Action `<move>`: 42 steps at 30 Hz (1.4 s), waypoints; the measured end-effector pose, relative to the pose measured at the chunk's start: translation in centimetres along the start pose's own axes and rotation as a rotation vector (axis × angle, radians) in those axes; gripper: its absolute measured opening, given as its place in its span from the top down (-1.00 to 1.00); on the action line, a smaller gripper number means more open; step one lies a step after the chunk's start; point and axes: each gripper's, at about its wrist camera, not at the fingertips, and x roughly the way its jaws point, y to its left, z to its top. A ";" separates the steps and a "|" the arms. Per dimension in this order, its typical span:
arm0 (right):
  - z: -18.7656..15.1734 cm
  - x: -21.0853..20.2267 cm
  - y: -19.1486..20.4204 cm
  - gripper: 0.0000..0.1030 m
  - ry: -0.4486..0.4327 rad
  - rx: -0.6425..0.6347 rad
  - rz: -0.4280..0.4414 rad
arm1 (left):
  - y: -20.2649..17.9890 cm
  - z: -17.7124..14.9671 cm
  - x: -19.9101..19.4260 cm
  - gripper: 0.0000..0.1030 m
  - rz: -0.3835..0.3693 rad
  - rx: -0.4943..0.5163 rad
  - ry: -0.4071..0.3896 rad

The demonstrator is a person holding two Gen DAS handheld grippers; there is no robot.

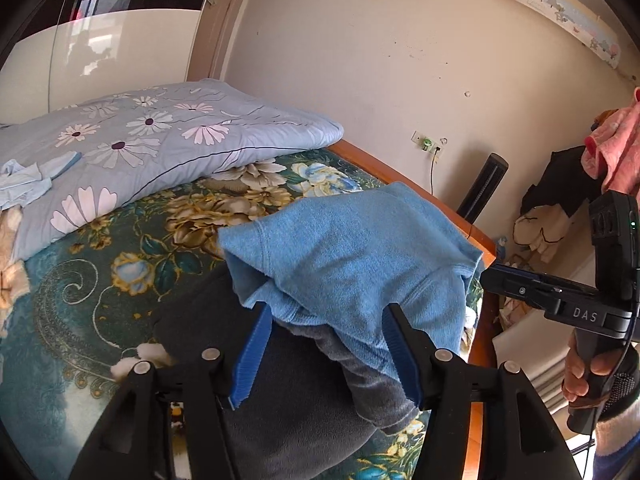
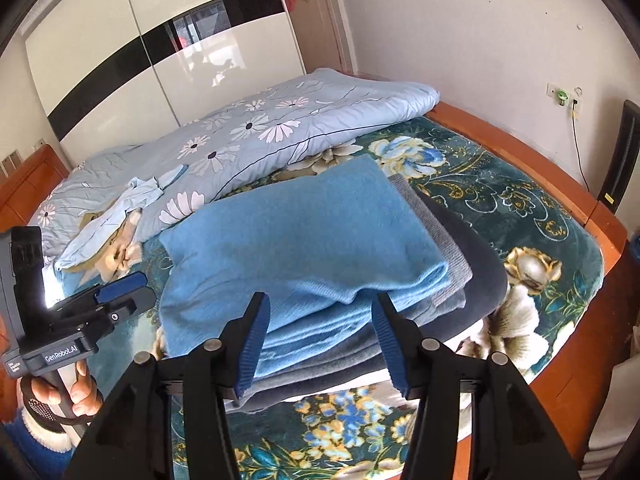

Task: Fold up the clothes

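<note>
A folded blue sweater (image 2: 304, 232) lies on top of a stack, over a grey garment (image 2: 448, 240) and a dark navy one (image 2: 480, 276), on the floral bed cover (image 2: 540, 208). My right gripper (image 2: 320, 304) is open, its fingertips at the stack's near edge with nothing pinched. My left gripper (image 1: 327, 312) is also open, and the blue sweater (image 1: 340, 248) hangs between and over its fingertips. The grey garment (image 1: 376, 392) droops below it. The right gripper (image 1: 496, 278) shows side-on at the bed's edge. Left of the stack is the left gripper (image 2: 134, 296), held by a hand.
A light blue quilt with daisies (image 2: 260, 128) covers the far half of the bed, with a small pale blue garment (image 2: 132, 200) on it. The orange wooden bed frame (image 2: 600, 216) runs along the right. Behind stand a white wardrobe (image 2: 160, 40), pink clothes (image 1: 616, 140) and a black upright device (image 1: 482, 188).
</note>
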 end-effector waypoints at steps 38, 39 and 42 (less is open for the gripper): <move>-12.4 -0.3 9.1 -0.66 -0.021 0.050 -0.098 | 1.8 -11.0 -5.6 -0.89 0.145 -0.015 0.034; -12.4 -0.5 9.4 -0.66 -0.024 0.045 -0.105 | 1.9 -11.1 -5.8 -0.93 0.149 -0.013 0.033; -12.6 -0.8 10.0 -0.70 -0.031 0.028 -0.134 | 2.0 -11.3 -6.1 -1.00 0.151 -0.016 0.025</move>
